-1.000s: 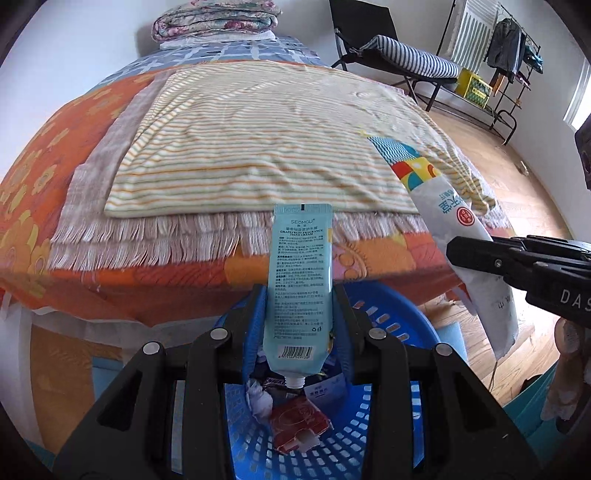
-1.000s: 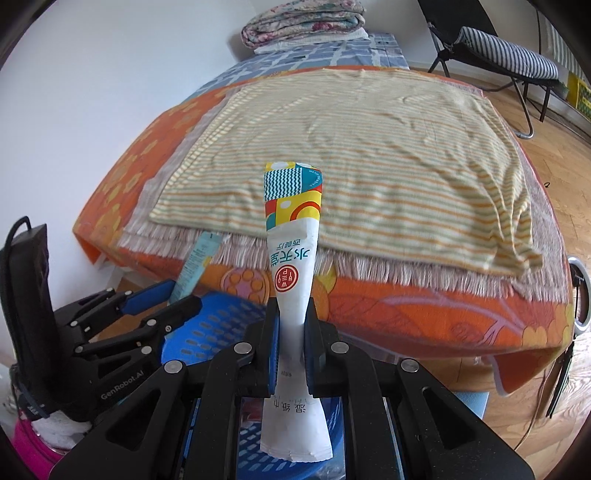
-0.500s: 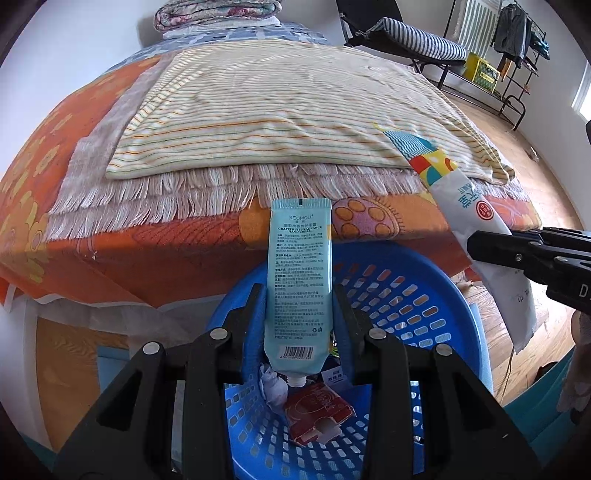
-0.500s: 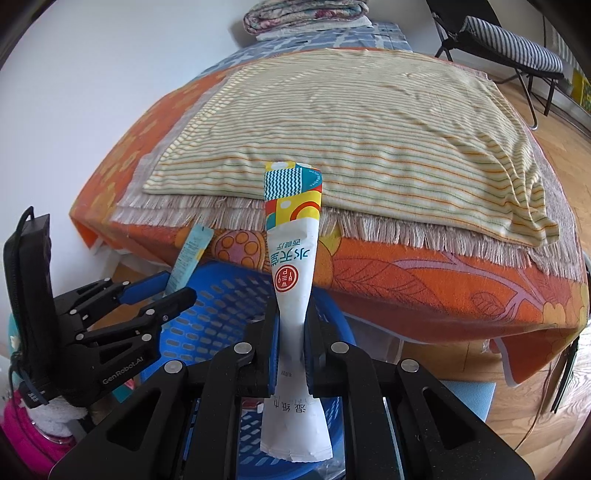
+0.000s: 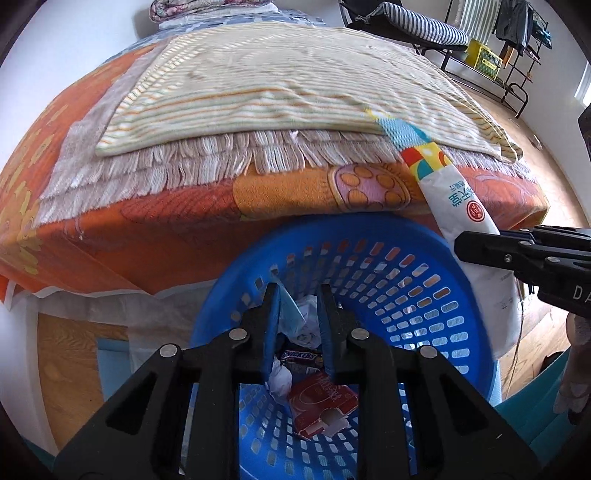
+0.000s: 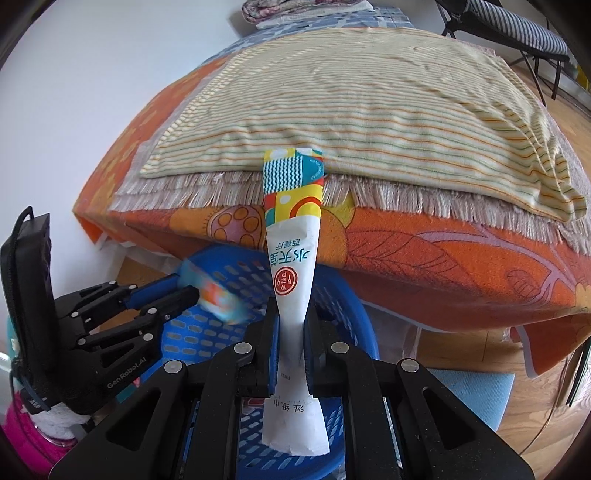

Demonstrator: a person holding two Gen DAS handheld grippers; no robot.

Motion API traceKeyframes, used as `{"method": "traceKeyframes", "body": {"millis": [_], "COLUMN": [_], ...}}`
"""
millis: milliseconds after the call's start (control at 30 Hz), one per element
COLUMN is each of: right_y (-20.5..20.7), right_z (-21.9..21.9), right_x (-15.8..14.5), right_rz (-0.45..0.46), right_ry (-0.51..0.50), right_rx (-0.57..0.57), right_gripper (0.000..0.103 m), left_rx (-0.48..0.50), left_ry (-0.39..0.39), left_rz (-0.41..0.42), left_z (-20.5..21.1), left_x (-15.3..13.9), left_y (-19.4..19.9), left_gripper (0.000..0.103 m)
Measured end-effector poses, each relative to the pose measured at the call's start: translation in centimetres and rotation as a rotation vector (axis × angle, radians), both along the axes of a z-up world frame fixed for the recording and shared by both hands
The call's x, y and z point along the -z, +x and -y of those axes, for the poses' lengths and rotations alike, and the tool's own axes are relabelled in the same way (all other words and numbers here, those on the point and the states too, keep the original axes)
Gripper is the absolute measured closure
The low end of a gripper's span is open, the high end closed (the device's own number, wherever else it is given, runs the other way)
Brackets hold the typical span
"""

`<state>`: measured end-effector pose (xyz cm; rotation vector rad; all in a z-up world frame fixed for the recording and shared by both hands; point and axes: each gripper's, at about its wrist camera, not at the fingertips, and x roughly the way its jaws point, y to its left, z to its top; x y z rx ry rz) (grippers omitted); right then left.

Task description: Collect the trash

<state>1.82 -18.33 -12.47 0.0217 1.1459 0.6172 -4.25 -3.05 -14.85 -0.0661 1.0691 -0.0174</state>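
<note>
A blue plastic basket (image 5: 369, 226) stands on the floor against the bed's edge. My left gripper (image 5: 297, 291) hangs over it and its jaws are closing. The pale blue tube (image 5: 290, 310) has slipped down between them, lies loose by the left finger, and is a falling blur (image 6: 216, 297) at the fingertips in the right wrist view. My right gripper (image 6: 290, 314) is shut on a white wet-wipe packet (image 6: 293, 258) with a colourful top, held upright over the basket's right rim (image 6: 354, 295). In the basket lie a Snickers wrapper (image 5: 301, 355), a red packet (image 5: 321, 406) and crumpled paper (image 5: 280, 380).
The bed (image 5: 166, 229) with an orange cover and a striped, fringed blanket (image 5: 258, 85) rises just behind the basket. A folding chair (image 5: 417, 29) and a clothes rack (image 5: 517, 33) stand on the wooden floor at the far right. Something pink (image 6: 22, 439) sits low beside the left gripper.
Both grippers have sunk towards the basket. The pale blue tube, held upright in the left jaws before, has dropped out of them, and those jaws have narrowed. The right gripper keeps its packet.
</note>
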Motion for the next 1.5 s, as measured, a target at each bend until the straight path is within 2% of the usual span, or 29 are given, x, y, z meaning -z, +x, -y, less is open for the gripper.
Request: {"method": "traceKeyframes", "body": {"millis": [367, 400, 500, 533, 600, 667, 767, 833, 1000, 1133, 1267, 1367, 1433, 1500], "right_y": [-0.3, -0.4, -0.6, -0.7, -0.8, -0.9, -1.1, -1.3, -1.4, -1.2, -1.1, -0.8, -0.4, -0.2], "right_z": [-1.2, -1.3, -1.6, -1.5, -1.5, -1.7, -1.5, -1.5, -1.5, -0.9, -0.1, 0.2, 0.5, 0.7], "right_x": [1.8, 2.0, 2.4, 2.5, 2.6, 2.6, 2.4, 2.2, 1.7, 0.6, -1.2, -2.5, -3.3, -4.2], "right_rz": [-0.074, -0.082, -0.097, -0.098, -0.101, -0.100, -0.091, -0.085, -0.064, -0.045, 0.020, 0.064, 0.081, 0.100], "right_ry": [0.002, -0.001, -0.010, -0.015, -0.024, -0.031, -0.031, -0.038, -0.064, -0.059, -0.068, -0.077, -0.074, -0.068], "right_rx": [-0.051, -0.054, -0.061, -0.063, -0.065, -0.064, -0.061, -0.063, -0.057, -0.034, -0.009, 0.011, 0.023, 0.036], "right_gripper": [0.091, 0.090, 0.089, 0.088, 0.085, 0.071, 0.062, 0.062, 0.060, 0.057, 0.043, 0.042, 0.042, 0.042], "left_rx": [-0.011, -0.014, -0.020, -0.022, -0.027, -0.032, -0.031, -0.032, -0.030, -0.026, -0.030, -0.030, -0.028, -0.026], "left_ry": [-0.014, -0.011, -0.010, -0.008, -0.007, -0.008, -0.009, -0.006, -0.017, -0.014, -0.026, -0.018, -0.007, -0.002], "left_rz": [-0.014, -0.016, -0.013, -0.011, -0.010, -0.010, -0.009, -0.002, 0.020, 0.050, 0.086, 0.111, 0.136, 0.158], "left_z": [-0.3, -0.4, -0.6, -0.7, -1.0, -1.2, -1.5, -1.6, -1.7, -1.4, -1.4, -1.4, -1.4, -1.5], "left_x": [0.5, 0.5, 0.5, 0.5, 0.4, 0.4, 0.2, 0.0, -1.1, -2.5, -4.3, -5.5, -6.5, -7.5], "left_y": [-0.1, -0.1, -0.2, -0.3, -0.4, -0.5, -0.8, -0.9, -1.2, -1.2, -0.8, -0.4, -0.1, 0.2], "left_gripper": [0.082, 0.081, 0.065, 0.064, 0.064, 0.064, 0.059, 0.056, 0.056, 0.047, 0.047, 0.045, 0.036, 0.036]}}
